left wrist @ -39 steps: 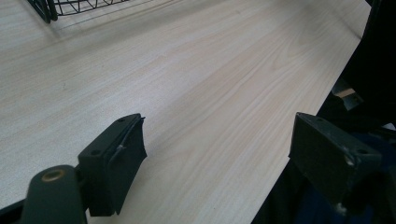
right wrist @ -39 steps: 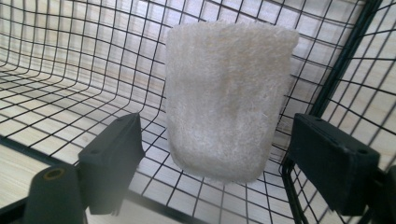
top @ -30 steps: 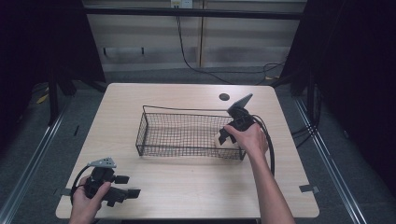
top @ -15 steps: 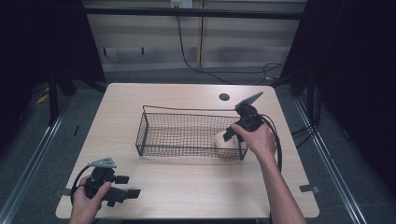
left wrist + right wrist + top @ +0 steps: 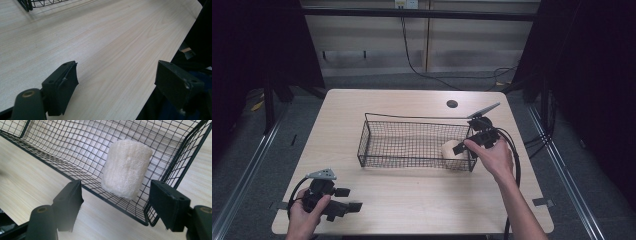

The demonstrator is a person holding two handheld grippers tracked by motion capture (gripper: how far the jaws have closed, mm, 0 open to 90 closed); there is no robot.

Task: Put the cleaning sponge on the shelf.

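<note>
At the basket's [image 5: 412, 145] right end, the pale sponge roll [image 5: 126, 167] is lying steeply tilted just ahead of the right tongs [image 5: 115, 202], whose jaws have been closing without touching it, while the left tongs [image 5: 117, 82] are resting open on the counter [image 5: 412, 200].

Bright tabletop, dark surroundings, soft focus

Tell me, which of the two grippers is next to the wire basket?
The right gripper, at the wire basket's right end, its jaws spread beside the white fuzzy roll inside. The left gripper rests far off at the table's near left corner.
</note>
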